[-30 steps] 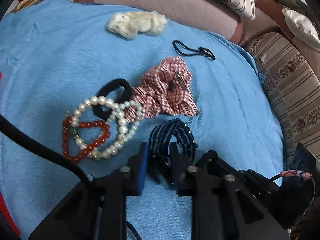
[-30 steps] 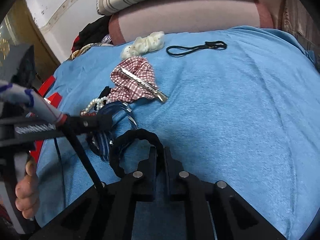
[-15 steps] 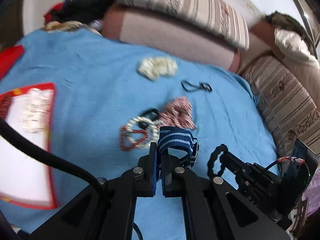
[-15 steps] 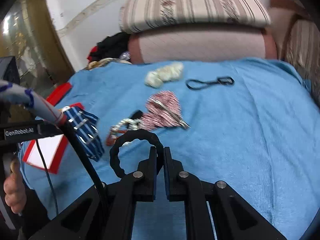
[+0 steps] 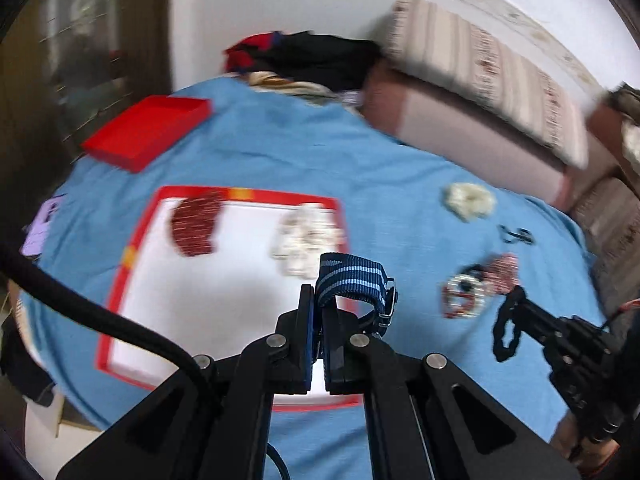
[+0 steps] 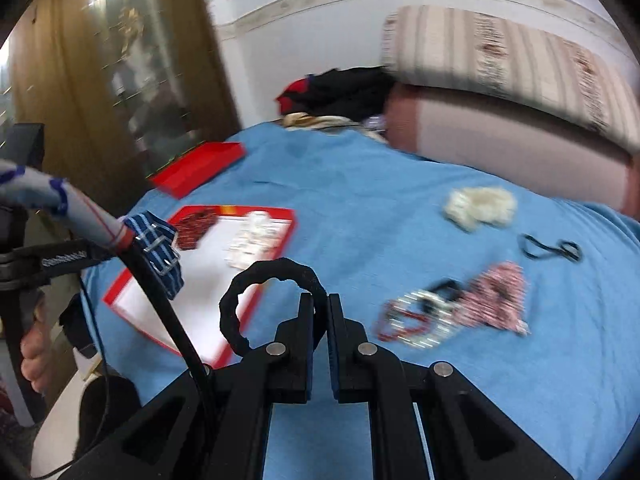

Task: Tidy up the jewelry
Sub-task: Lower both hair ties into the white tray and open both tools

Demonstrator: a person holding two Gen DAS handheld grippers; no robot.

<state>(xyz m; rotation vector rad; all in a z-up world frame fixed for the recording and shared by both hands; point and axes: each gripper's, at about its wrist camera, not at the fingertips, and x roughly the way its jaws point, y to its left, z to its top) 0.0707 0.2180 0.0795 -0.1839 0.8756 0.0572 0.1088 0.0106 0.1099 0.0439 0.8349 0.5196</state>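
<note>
Strap (image 5: 352, 282) arches toward 12 o'clock, clamped in left tongs (image 5: 318, 312); right tongs (image 6: 320, 312) pinch upright black ring (image 6: 272, 300).

The strap (image 5: 352, 280) is navy with pale blue stripes, and the ring-shaped hair tie (image 6: 264, 300) is plain black. The tray (image 5: 132, 248) is white inside with a red rim, lying on a sky-blue cloth (image 5: 380, 176) beside a solid red lid (image 5: 148, 130). The scrunchie (image 6: 498, 300) is red-and-white checked, and the fluffy one (image 6: 480, 206) is cream.
</note>
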